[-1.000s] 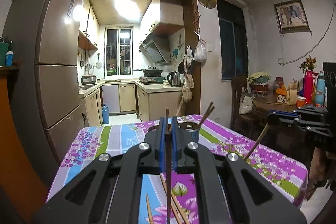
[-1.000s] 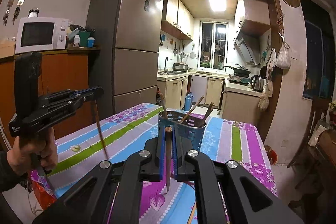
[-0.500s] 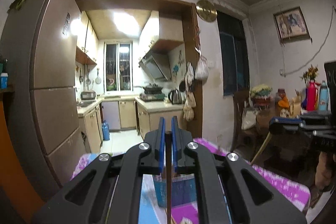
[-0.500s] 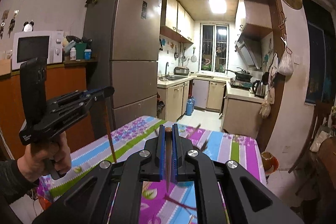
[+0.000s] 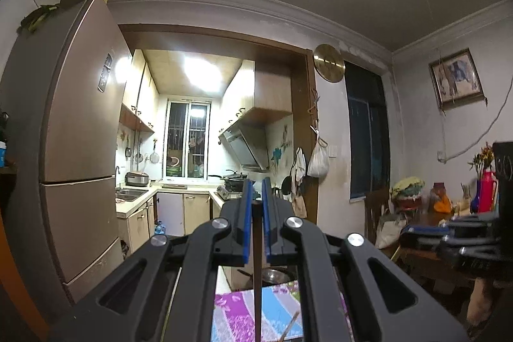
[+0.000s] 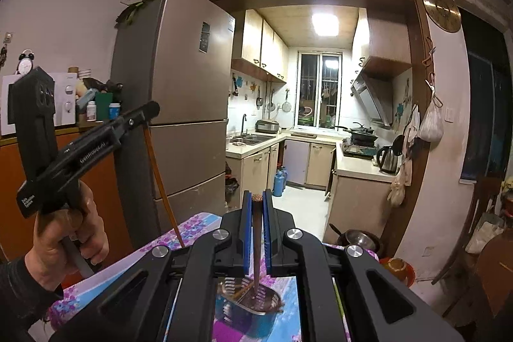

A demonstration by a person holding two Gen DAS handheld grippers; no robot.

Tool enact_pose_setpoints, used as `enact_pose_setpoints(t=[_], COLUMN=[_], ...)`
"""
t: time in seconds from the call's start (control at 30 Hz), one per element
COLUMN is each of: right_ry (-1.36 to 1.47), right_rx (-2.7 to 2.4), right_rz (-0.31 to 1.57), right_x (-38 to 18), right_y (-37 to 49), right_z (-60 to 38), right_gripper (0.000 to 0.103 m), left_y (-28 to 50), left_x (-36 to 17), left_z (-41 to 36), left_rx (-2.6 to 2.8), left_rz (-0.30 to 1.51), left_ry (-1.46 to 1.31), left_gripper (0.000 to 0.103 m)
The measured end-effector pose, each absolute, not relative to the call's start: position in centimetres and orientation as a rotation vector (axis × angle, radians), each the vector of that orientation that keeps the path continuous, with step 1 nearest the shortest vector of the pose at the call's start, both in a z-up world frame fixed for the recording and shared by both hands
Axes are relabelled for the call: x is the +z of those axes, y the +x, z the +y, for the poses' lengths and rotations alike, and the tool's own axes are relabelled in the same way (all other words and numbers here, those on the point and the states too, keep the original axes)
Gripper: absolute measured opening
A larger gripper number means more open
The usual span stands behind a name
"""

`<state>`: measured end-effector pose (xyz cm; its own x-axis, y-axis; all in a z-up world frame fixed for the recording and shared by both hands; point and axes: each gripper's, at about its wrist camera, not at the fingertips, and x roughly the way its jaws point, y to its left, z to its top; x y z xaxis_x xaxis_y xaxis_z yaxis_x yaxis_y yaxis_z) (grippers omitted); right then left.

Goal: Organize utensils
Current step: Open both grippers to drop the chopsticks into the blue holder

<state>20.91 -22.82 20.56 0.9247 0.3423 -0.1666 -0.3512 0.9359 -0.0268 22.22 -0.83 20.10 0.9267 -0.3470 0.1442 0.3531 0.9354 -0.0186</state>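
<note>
Wooden and dark, a chopstick (image 5: 257, 271) is hanging straight down between the blue pads (image 5: 246, 226) of the left gripper (image 5: 256, 204), which is closing tight on its top end; the stick's lower part is dangling over the flowered cloth of the surface (image 5: 237, 313) below. Seen from the right wrist view, this same left gripper (image 6: 150, 111) is sitting at the left, tilting upward, with the person's left hand (image 6: 64, 242) wrapping round its handle under a dark sleeve, and its brown chopstick (image 6: 162, 181) is slanting down toward the surface's edge (image 6: 195, 223).

Further right, the right gripper (image 6: 257, 197) is pinching a second chopstick (image 6: 257, 242) between its blue pads (image 6: 246, 233), the jaws all but closed on it, the round patterned end showing just at the fingertips. That stick is pointing down, its lower tip hanging over the mouth of the blue slotted utensil holder (image 6: 247, 310), which is standing on the purple striped cloth with other sticks leaning inside. Whether the tip is already inside the rim is hard to tell. In the left wrist view, the right gripper (image 5: 407, 233) is showing at the far right edge, lying roughly level.
</note>
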Motion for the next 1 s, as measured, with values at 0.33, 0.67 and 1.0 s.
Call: enact_pose_setpoints(t=[0.33,0.67,1.0], right_ry=[-0.017,0.003,0.006], right_rx=[0.348,0.352,0.343], right_rz=[0.287,0.354,0.357], right_x=[15.9,12.7,12.3], right_y=[27.7,30.0,30.3], right_z=[-23.4,-23.3,-23.7], right_gripper=[0.008,0.008,0.008], left_y=[28.3,32.1,32.5], left_x=[15.7,12.2,11.9], left_z=[-2.8,-2.6,-1.9], left_rx=[-0.39,-0.391,-0.368], left_rz=[-0.031,0.075,0.098], left_ry=[-0.039,-0.045,-0.049], left_gripper=[0.004,0.005,0.005])
